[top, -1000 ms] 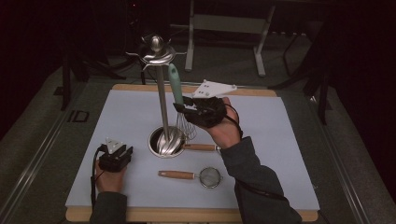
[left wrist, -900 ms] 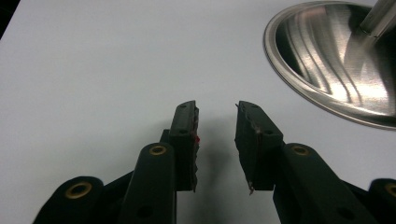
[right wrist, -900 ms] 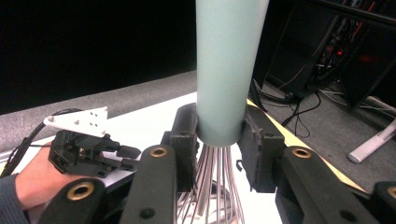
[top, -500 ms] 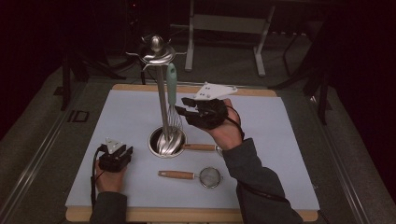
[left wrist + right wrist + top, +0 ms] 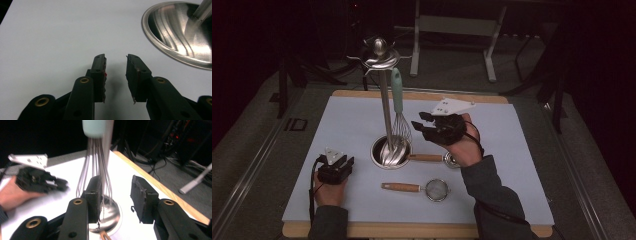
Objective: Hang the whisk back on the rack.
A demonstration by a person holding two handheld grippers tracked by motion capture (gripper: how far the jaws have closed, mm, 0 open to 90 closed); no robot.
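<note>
A whisk with a mint-green handle hangs from the top of a steel utensil stand, its wires just above the stand's round base. My right gripper is open just right of the wires; its jaws have just been opening. In the right gripper view the whisk wires hang beyond the left jaw of my right gripper, and no pad presses on them. My left gripper rests open on the white mat, left of the base. The left gripper holds nothing between its jaws.
A wooden-handled utensil lies right of the base, under my right hand. A small strainer with a wooden handle lies nearer the front edge. The stand's base is close ahead and right of the left gripper. The white mat covers a wooden board.
My right gripper has opened and sunk a little. The whisk, tilted toward it before, now hangs straight beside the pole. The left hand has not moved.
</note>
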